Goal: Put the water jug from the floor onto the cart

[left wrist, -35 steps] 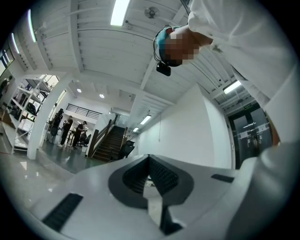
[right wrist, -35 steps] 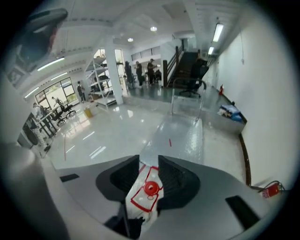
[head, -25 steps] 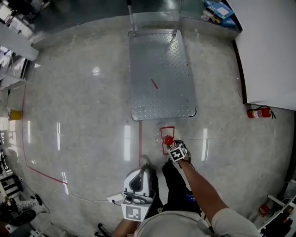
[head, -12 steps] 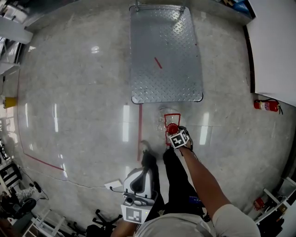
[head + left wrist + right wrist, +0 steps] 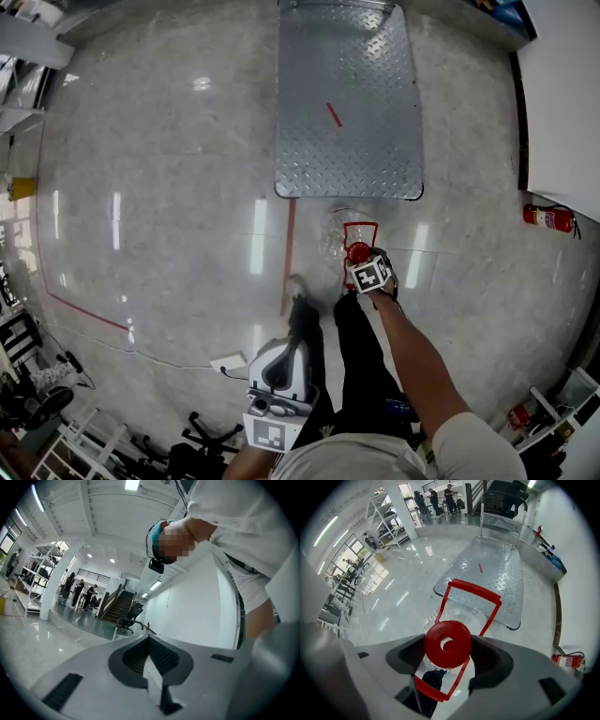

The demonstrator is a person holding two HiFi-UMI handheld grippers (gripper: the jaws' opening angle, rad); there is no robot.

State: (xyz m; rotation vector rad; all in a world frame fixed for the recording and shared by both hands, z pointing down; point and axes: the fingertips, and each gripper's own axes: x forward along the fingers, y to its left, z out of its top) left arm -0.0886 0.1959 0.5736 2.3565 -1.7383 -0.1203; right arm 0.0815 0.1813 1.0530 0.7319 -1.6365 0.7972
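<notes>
**A:** What is the person wearing?

**B:** A white short-sleeved shirt [image 5: 452, 439] and black trousers [image 5: 362, 370].

**A:** And the tools?

**B:** 2 pale grey moulded shells. The left gripper [image 5: 149, 640] shows dark ribbed padding inside. It and the right gripper [image 5: 447, 653] each carry 1 cube [image 5: 369, 274] with black-and-white square markers.

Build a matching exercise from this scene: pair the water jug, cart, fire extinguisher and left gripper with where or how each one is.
Things
1. water jug
2. cart
3. fire extinguisher
4. left gripper

Places or states
A. jaws together, nothing between them
B. on the floor beside the white wall
C. stands on the floor just short of the cart's near edge, red cap up
D. checker-plate deck bearing a red mark

Pairs: 1-C, 2-D, 3-B, 4-A
</notes>
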